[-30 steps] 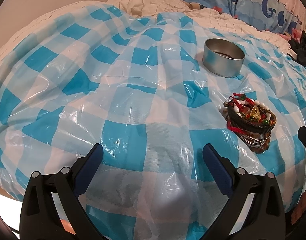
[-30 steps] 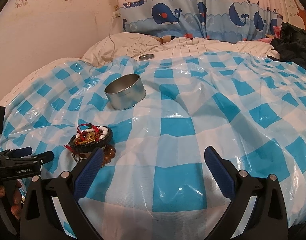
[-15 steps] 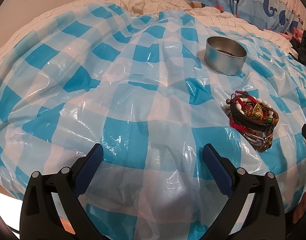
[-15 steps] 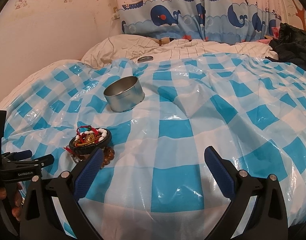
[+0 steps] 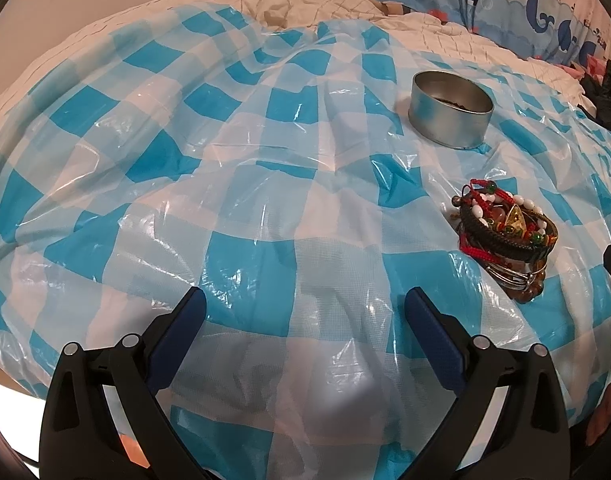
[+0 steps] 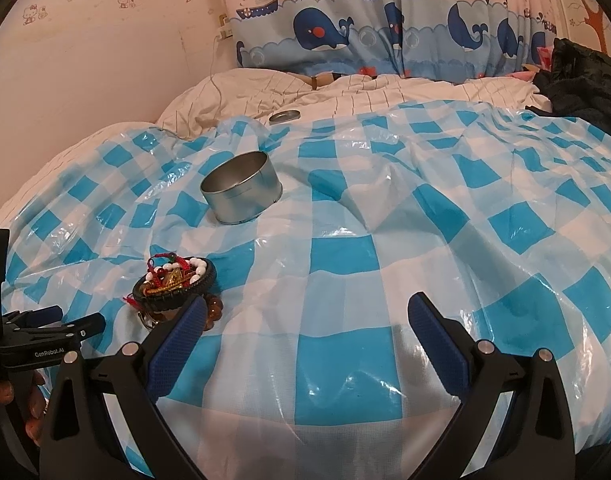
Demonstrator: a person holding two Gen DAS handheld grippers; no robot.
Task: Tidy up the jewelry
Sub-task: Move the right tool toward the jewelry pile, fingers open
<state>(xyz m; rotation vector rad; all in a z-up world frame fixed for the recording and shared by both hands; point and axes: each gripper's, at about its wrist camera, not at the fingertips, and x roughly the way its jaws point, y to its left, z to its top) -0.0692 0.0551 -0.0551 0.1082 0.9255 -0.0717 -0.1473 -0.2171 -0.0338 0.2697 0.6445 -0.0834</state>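
Note:
A heap of bracelets (image 5: 505,228) (image 6: 175,286), with red cord, white beads, black braid and amber beads, lies on the blue-and-white checked plastic sheet (image 5: 265,200) (image 6: 385,248). Beyond it stands a round silver tin (image 5: 451,110) (image 6: 241,188) with no lid on. My left gripper (image 5: 305,312) is open over bare sheet, left of the heap. My right gripper (image 6: 305,314) is open too, its left finger just right of the heap. The left gripper (image 6: 51,326) also shows at the right wrist view's left edge, held by a hand.
A tin lid (image 6: 284,116) rests on the white quilt (image 6: 345,92) behind the sheet. Whale-print curtains (image 6: 385,36) hang at the back. Dark clothing (image 6: 577,76) is piled at the far right. A wall (image 6: 105,60) runs along the left.
Both grippers have shifted slightly, so the heap and tin sit a little lower and further right in the left view. Both stay open. Nothing on the sheet has moved.

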